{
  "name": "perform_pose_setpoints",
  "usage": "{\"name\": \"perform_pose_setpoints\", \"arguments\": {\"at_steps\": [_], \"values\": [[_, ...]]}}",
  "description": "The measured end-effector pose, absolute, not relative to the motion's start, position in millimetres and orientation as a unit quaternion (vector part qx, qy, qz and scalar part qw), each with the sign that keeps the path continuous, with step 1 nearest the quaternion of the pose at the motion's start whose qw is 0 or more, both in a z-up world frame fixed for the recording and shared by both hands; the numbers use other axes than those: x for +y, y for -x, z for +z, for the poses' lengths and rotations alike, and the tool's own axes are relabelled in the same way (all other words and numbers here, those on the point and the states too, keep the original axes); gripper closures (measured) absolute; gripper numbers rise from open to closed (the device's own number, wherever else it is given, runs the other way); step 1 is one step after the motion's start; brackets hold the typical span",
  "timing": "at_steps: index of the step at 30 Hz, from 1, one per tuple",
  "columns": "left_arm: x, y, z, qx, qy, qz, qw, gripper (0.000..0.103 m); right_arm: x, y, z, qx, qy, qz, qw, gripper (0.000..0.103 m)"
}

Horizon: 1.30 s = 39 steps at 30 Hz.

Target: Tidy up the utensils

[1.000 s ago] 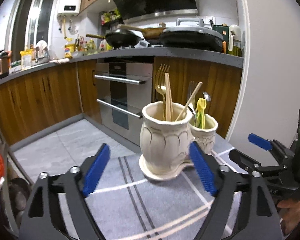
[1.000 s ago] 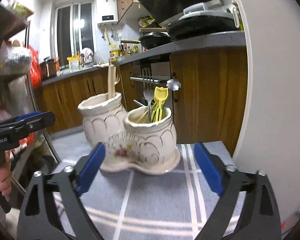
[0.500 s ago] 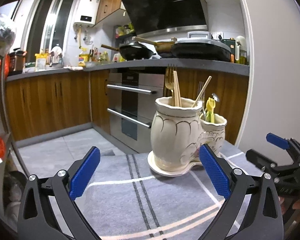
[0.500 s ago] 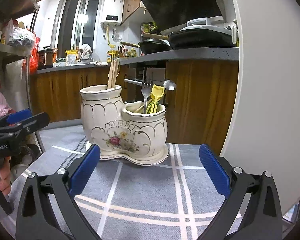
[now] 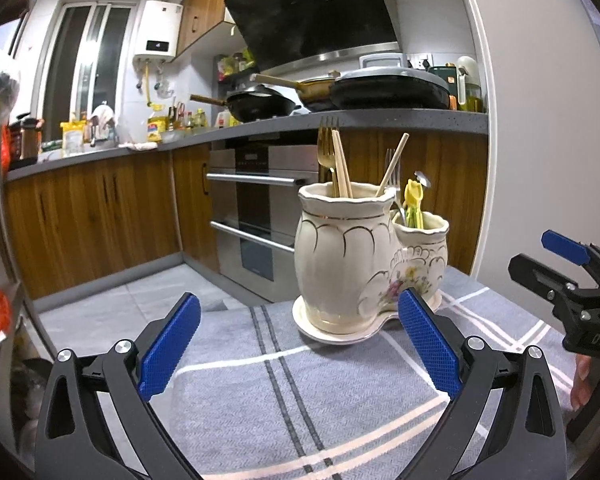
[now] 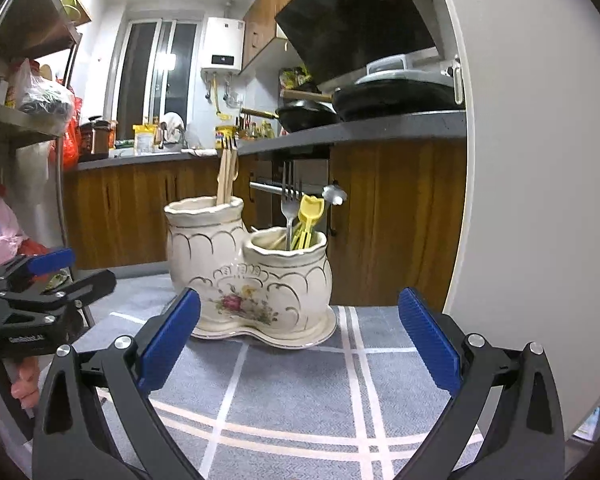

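Ceramic utensil holder (image 5: 364,264) now sits further off than a second ago; I've backed both tools away and leveled out, so I read the sorting as done and this as the retreat. Holder stands upright on the grey striped cloth (image 5: 300,392), near its far edge. Cream glaze, gold scrolls, floral print, two joined pots on one base. Taller pot holds gold fork (image 5: 326,148) and chopsticks (image 5: 342,168); shorter pot holds silver fork (image 6: 289,208), yellow plastic pieces (image 6: 309,216), spoon (image 6: 334,194). My left gripper (image 5: 296,348) is spread wide, nothing between the pads. My right gripper (image 6: 298,344) likewise wide and empty. Both apart from the holder.
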<state>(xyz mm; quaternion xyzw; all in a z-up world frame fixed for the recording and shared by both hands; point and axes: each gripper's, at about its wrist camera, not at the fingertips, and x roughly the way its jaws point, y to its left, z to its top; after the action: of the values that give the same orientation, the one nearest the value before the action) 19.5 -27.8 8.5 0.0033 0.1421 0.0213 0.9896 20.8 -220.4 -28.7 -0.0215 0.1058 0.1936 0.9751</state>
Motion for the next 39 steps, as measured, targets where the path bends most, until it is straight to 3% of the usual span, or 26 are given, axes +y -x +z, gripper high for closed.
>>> {"name": "perform_pose_setpoints", "arguments": {"at_steps": [39], "values": [[-27.4, -17.9, 7.4, 0.144, -0.001, 0.020, 0.989, 0.005, -218.4, -16.2, -26.7, 0.099, 0.023, 0.198, 0.975, 0.005]]}}
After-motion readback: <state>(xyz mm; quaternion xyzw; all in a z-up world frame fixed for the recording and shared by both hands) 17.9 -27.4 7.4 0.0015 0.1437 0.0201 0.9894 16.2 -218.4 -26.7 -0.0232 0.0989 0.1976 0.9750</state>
